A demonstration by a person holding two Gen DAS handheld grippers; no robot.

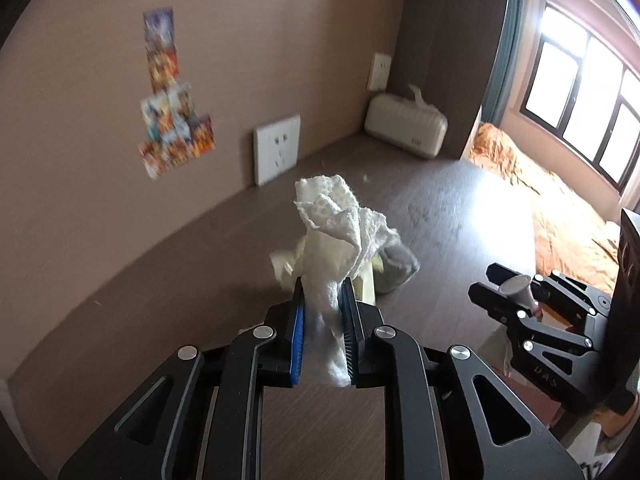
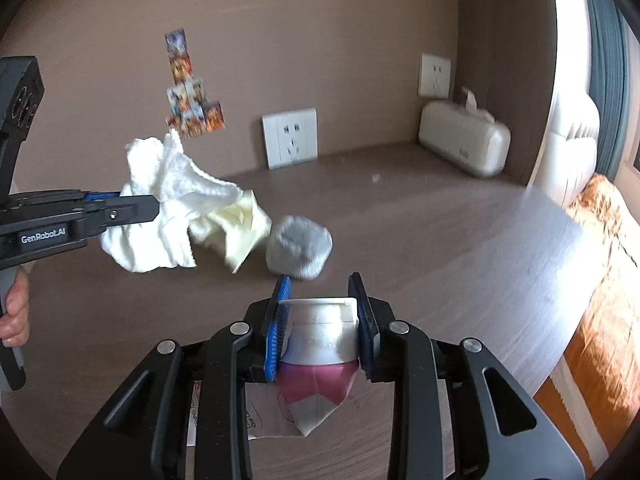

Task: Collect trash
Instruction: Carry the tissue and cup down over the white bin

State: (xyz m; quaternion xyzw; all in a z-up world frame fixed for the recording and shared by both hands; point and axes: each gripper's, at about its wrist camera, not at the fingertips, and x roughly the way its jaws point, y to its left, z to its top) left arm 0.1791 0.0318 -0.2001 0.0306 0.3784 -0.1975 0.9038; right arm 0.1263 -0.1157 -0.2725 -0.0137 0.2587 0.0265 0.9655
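The left gripper (image 1: 322, 280) is clamped on a crumpled white paper towel (image 1: 340, 224), its blue-padded jaws pressing the wad from both sides and holding it clear above the brown desk (image 1: 440, 208). In the right wrist view the same towel (image 2: 160, 200) hangs from those jaws in the air, and a hand (image 2: 16, 312) grips the tool's handle at the frame's left edge.

The right gripper (image 2: 320, 288) is closed on a squeezed tube (image 2: 320, 344) — white cap end up between the pads, pink and white body hanging below the jaws. From the left wrist view this gripper (image 1: 500, 284) shows to the right of the towel, the tube's cap (image 1: 516, 286) between its fingers.

Two more pieces lie on the desk just past the towel: a pale yellow crumpled tissue (image 2: 236, 228), and touching or just beside it, on the side farther from the towel, a grey-white rolled wad (image 2: 300, 248).

Against the wall behind the towel sits a white wall socket (image 1: 277, 149). Beyond it, in the desk's far corner, stands a cream tissue box (image 1: 406, 130) — well apart from the towel.
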